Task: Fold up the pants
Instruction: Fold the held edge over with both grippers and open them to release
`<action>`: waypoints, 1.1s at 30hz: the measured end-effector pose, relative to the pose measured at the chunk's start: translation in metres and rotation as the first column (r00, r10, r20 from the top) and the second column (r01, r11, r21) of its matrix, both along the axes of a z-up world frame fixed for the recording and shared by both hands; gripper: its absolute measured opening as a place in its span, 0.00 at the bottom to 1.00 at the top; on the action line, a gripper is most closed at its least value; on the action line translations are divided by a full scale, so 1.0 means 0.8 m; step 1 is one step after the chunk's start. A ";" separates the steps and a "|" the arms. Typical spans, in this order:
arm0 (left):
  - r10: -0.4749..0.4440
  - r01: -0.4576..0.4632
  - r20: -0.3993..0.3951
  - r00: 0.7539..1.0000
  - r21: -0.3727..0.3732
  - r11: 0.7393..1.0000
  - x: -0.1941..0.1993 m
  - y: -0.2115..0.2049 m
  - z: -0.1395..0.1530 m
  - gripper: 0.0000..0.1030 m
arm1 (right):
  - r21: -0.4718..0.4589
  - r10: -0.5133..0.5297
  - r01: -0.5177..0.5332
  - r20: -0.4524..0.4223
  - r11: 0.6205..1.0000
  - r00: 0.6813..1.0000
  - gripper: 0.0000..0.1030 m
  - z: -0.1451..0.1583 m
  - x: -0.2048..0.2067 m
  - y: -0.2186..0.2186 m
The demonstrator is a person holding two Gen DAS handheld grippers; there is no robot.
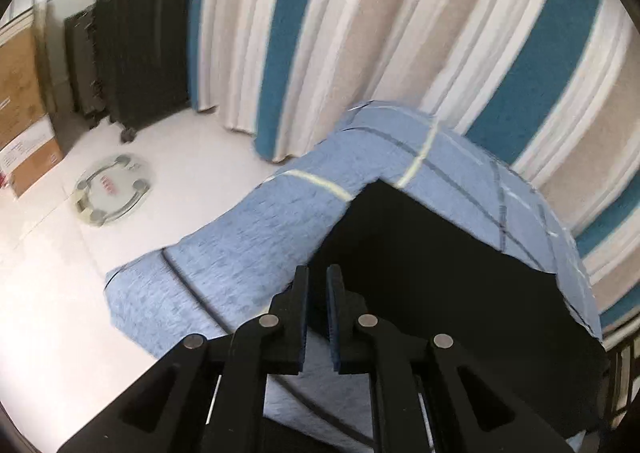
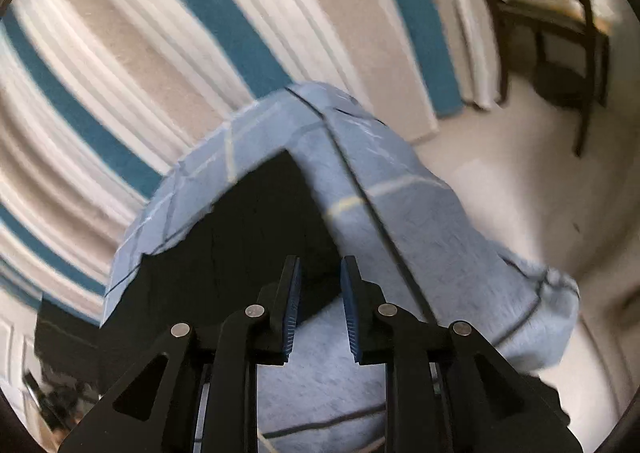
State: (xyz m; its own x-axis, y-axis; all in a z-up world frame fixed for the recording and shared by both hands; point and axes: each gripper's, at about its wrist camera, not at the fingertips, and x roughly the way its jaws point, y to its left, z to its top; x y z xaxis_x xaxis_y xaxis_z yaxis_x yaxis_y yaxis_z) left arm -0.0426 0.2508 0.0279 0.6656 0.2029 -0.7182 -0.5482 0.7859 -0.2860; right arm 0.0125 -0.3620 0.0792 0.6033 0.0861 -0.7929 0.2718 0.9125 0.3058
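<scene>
Folding Underway: Black Pants Lie Flat, Both Claws Empty

Lying spread on the blue checked cloth (image 1: 256, 237) that covers the counter, the black pants (image 1: 432, 253) sit just ahead of and beneath both claws. The left claw (image 1: 318, 285) stands nearly closed with a thin gap between its pads, nothing pinched. The right claw (image 2: 320, 277) stands slightly wider apart, also empty, just above the pants' (image 2: 240, 237) near edge. A clean straight edge and sharp corner suggest at least one fold is made. How many folds remain I cannot tell; much of the garment is hidden.
</scene>
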 end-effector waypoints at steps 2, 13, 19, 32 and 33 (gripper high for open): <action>-0.077 0.077 0.024 0.997 0.007 0.997 0.013 -0.023 0.009 0.10 | -0.036 0.090 -0.090 0.003 0.995 0.996 0.20 -0.003 0.019 0.027; -0.464 0.464 -0.001 0.886 -0.017 0.886 0.115 -0.158 -0.020 0.24 | -0.061 0.212 -0.216 -0.070 0.974 0.975 0.20 -0.073 0.077 0.058; -0.461 0.462 -0.042 0.886 0.016 0.887 0.120 -0.151 -0.031 0.24 | -0.112 0.197 -0.200 -0.034 0.973 0.980 0.21 -0.044 0.072 0.046; -0.550 0.552 -0.045 0.834 0.074 0.831 0.200 -0.196 -0.017 0.30 | -0.187 0.169 -0.187 -0.109 0.964 0.980 0.22 -0.076 0.157 0.037; -0.543 0.547 -0.063 0.837 0.064 0.835 0.204 -0.194 -0.026 0.30 | -0.182 0.166 -0.184 -0.108 0.966 0.980 0.22 -0.077 0.161 0.032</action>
State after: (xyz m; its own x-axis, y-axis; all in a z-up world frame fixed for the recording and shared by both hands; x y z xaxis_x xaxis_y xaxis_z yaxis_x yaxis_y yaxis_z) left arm 0.1203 0.0957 0.0073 0.6550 -0.1290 -0.7445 -0.0345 0.9792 -0.2001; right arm 0.1411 -0.3360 0.0173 0.5169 0.0257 -0.8557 0.1215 0.9872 0.1030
